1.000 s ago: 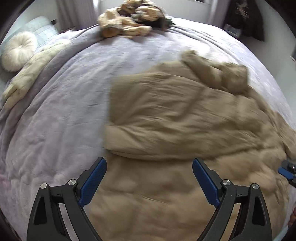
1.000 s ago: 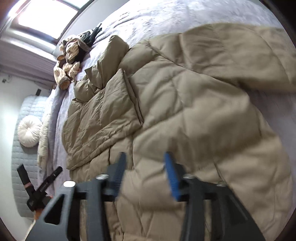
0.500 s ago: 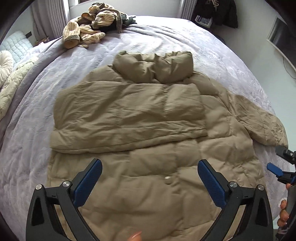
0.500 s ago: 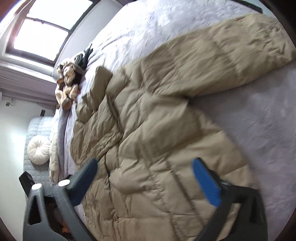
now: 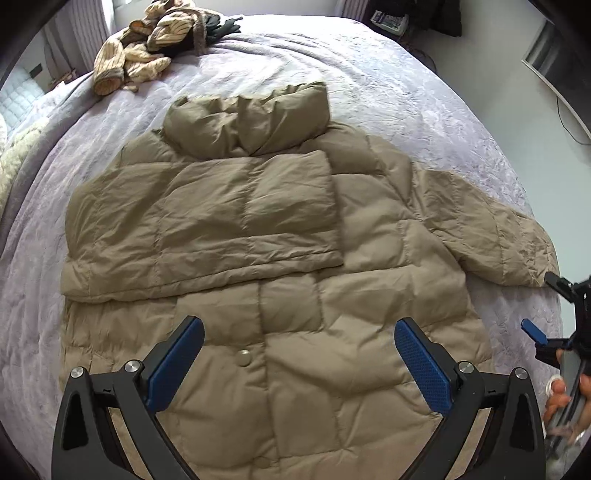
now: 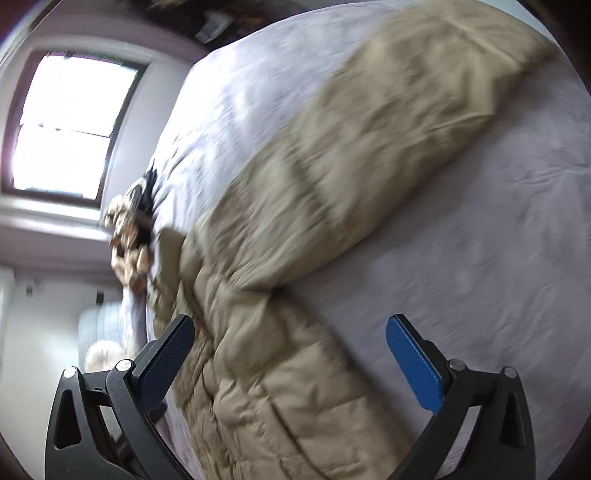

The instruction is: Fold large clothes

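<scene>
A tan puffer jacket (image 5: 280, 258) lies flat on the lilac bedspread (image 5: 406, 85), collar at the far end. Its left sleeve (image 5: 207, 229) is folded across the chest; its right sleeve (image 5: 491, 229) lies spread out to the right. My left gripper (image 5: 299, 354) is open and empty above the jacket's lower front. My right gripper (image 6: 291, 362) is open and empty, over the jacket's right edge beside the spread sleeve (image 6: 369, 147); that view is blurred. It also shows at the right edge of the left wrist view (image 5: 546, 314).
A heap of striped cream and dark clothes (image 5: 159, 40) lies at the far left of the bed. Cream bedding (image 5: 14, 162) lies along the left edge. A window (image 6: 66, 125) and dark items on the far wall (image 5: 417, 18) stand beyond the bed.
My right gripper opened wide and swung off the jacket's body toward its right sleeve. My left gripper pulled back and centred over the jacket's front, staying open.
</scene>
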The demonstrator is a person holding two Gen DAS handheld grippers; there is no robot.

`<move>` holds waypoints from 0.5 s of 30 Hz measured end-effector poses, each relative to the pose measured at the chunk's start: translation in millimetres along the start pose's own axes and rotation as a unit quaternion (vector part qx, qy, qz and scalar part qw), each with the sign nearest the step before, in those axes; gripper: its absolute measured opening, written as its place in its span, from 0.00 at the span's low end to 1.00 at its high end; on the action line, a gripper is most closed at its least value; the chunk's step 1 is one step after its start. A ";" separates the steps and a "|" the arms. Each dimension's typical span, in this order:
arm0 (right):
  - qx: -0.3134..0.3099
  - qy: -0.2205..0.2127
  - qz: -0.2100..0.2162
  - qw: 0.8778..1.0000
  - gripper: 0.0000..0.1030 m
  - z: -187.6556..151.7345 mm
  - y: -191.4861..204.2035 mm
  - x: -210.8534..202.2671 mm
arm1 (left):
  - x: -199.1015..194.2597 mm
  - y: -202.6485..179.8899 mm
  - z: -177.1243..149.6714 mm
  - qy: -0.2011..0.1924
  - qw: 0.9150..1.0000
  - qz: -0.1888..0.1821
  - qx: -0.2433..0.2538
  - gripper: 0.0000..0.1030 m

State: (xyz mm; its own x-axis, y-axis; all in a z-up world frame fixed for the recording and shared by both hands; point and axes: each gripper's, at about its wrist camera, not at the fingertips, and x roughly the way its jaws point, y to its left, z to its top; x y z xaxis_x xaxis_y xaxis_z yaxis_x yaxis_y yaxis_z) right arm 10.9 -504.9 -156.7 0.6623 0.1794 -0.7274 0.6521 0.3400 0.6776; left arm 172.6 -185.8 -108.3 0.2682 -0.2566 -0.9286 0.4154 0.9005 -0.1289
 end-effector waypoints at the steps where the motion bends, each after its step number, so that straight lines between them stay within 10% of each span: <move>1: 0.017 -0.008 0.003 1.000 1.00 7.0 -10.4 -2.8 | -0.5 -3.1 1.0 0.000 1.000 0.000 0.003 1.00; 15: 0.163 -0.063 0.088 0.981 1.00 79.5 -83.5 19.4 | 6.6 -28.0 7.1 0.010 1.000 -0.006 0.011 1.00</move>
State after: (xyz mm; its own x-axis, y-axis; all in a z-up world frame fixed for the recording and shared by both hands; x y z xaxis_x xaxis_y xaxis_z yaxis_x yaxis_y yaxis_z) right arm -1.4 -603.2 -218.8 0.8017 0.0871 -0.5914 0.5938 -0.0028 0.8046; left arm 168.9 -215.2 -108.4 0.2457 -0.2595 -0.9340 0.4381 0.8892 -0.1318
